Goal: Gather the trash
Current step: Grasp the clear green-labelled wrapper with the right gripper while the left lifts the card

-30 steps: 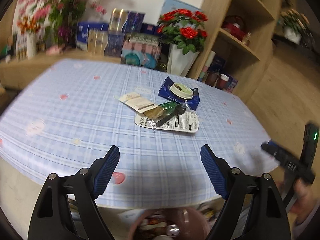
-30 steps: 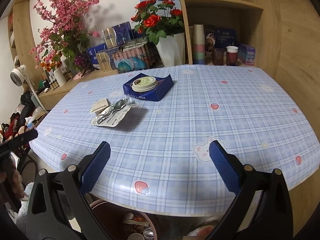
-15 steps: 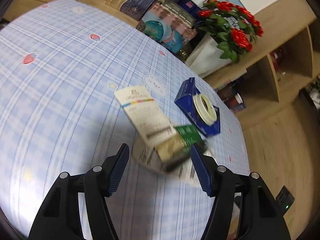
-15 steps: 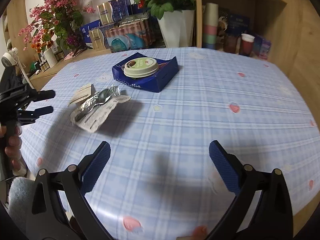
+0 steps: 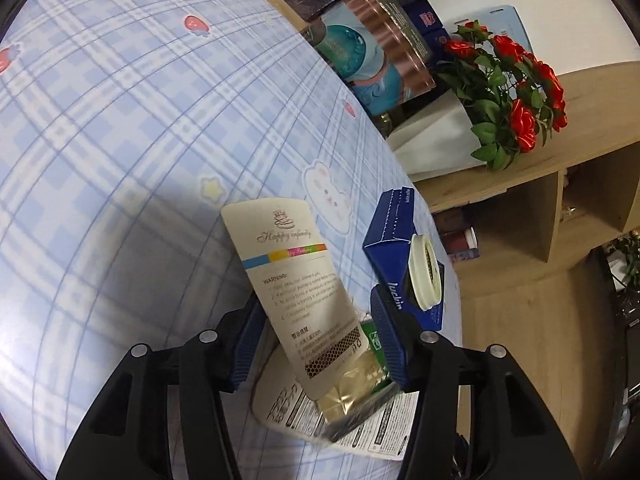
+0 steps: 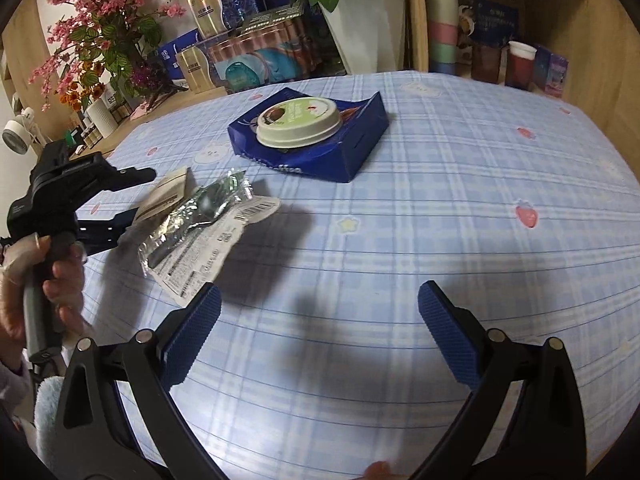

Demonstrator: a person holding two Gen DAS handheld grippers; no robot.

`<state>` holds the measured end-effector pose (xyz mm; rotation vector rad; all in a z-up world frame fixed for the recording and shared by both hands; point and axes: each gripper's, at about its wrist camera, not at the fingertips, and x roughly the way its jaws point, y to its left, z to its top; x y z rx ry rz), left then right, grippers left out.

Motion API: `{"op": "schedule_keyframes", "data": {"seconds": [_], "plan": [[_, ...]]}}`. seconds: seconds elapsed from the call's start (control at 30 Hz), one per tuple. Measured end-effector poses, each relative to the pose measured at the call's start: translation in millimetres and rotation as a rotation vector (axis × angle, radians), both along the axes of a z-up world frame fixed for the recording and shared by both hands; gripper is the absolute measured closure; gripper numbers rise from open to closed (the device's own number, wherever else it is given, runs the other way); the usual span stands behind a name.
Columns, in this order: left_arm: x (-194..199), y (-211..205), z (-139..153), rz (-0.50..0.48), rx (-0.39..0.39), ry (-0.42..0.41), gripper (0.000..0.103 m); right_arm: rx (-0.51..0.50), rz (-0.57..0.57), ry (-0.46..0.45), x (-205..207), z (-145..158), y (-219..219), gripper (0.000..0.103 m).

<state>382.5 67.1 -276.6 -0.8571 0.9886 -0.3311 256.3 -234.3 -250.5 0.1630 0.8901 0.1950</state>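
Observation:
A pile of trash lies on the checked tablecloth (image 5: 120, 120): a beige printed card (image 5: 296, 292), a gold and green foil wrapper (image 5: 360, 376) and a white label sheet (image 5: 360, 432) underneath. My left gripper (image 5: 316, 340) is open, its jaws on either side of the card and wrapper. In the right wrist view the same pile (image 6: 200, 220) sits at the left with the left gripper (image 6: 120, 196) around it. A flattened blue coffee carton (image 6: 312, 148) with a cream cup lid (image 6: 298, 122) lies behind. My right gripper (image 6: 320, 320) is open and empty over the cloth.
Red roses in a white pot (image 5: 460, 132) and gift boxes (image 5: 372, 52) stand behind the table. A wooden shelf with stacked cups (image 6: 444, 24) is at the back right. Pink flowers (image 6: 96, 32) stand at the back left.
My left gripper has moved forward over the table and now straddles the card and wrapper. My right gripper has advanced over the table edge. Both stay open.

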Motion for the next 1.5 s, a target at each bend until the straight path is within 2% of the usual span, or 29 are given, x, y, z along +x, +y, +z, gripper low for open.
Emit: {"op": "schedule_keyframes", "data": {"seconds": [0.07,0.27,0.4,0.47,0.5,0.53,0.57,0.6,0.67,0.7,0.73,0.8,0.87,1.17,1.33,1.5], "plan": [[0.8,-3.7,-1.6,-0.011,0.026,0.007,0.085,0.017,0.007,0.0,1.7,0.1,5.6,0.006],[-20.5,-5.0,12.8,-0.035,0.131,-0.088,0.089,0.049,0.053,-0.003,11.0,-1.6,23.7,0.006],[-48.5,-2.0,35.8,-0.042,0.226,-0.184,0.09,0.128,0.06,0.043,24.2,-10.2,31.3,0.007],[-64.2,-2.1,47.1,-0.047,0.302,-0.237,0.091,0.17,0.051,0.077,31.0,-14.0,33.1,0.022],[-76.3,-3.4,55.7,-0.047,0.367,-0.276,0.091,0.196,0.045,0.089,33.7,-15.6,33.1,0.023],[-82.6,-3.4,59.4,-0.045,0.397,-0.294,0.091,0.224,0.036,0.095,35.8,-16.7,32.7,0.024],[-90.3,-2.5,63.1,-0.042,0.419,-0.313,0.091,0.252,0.031,0.099,37.5,-17.6,32.4,0.03],[-99.4,-0.7,66.4,-0.036,0.428,-0.331,0.091,0.268,0.029,0.105,38.5,-18.1,32.7,0.036],[-110.1,2.4,69.5,-0.029,0.425,-0.345,0.091,0.335,0.024,0.133,40.3,-20.6,32.7,0.065],[-116.0,3.6,71.1,-0.026,0.421,-0.35,0.091,0.348,0.011,0.133,39.1,-18.4,31.6,0.067],[-120.3,4.1,72.6,-0.027,0.416,-0.354,0.091,0.359,0.007,0.124,37.3,-15.0,30.5,0.078],[-128.8,4.7,75.9,-0.029,0.408,-0.363,0.091,0.37,0.009,0.084,31.2,-0.1,29.2,0.086],[-135.6,4.4,79.9,-0.033,0.397,-0.37,0.091,0.345,0.014,0.031,25.1,18.5,27.5,0.091],[-165.8,1.9,99.3,-0.023,0.382,-0.406,0.091,0.094,-0.008,-0.183,-5.8,91.1,20.4,0.097],[-180.2,2.5,112.0,-0.017,0.383,-0.424,0.091,0.01,-0.021,-0.228,-14.1,106.8,9.6,0.097],[-195.4,4.2,123.1,-0.011,0.391,-0.445,0.091,-0.156,-0.005,-0.307,-30.7,124.8,10.3,0.097]]}}
